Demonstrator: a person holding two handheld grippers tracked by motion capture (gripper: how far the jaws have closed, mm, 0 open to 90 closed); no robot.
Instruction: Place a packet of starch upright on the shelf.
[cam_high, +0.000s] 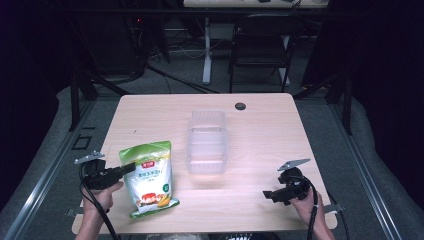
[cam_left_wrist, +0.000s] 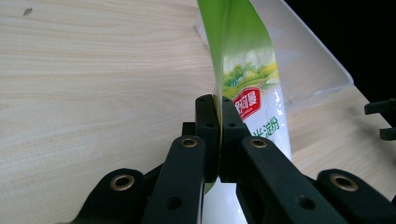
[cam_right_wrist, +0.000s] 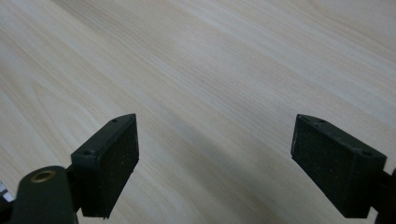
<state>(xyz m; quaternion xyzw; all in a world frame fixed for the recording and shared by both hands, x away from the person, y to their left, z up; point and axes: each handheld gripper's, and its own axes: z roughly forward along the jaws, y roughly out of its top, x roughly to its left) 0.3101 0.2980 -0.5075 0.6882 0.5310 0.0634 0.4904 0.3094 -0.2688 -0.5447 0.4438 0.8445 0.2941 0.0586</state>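
Note:
A green and white food bag lies on the wooden table at the front left, its printed face up. My left gripper is shut on the bag's left edge. In the left gripper view the jaws pinch the thin edge of the bag, which rises above them. A clear plastic container stands open and empty at the table's middle, and its wall shows behind the bag. My right gripper hovers open at the front right, over bare wood, with nothing between its pads.
A small black round cap sits in the tabletop near the far edge. Behind the table stand a dark folding chair and a white desk leg. The other gripper's tips show at the right edge of the left gripper view.

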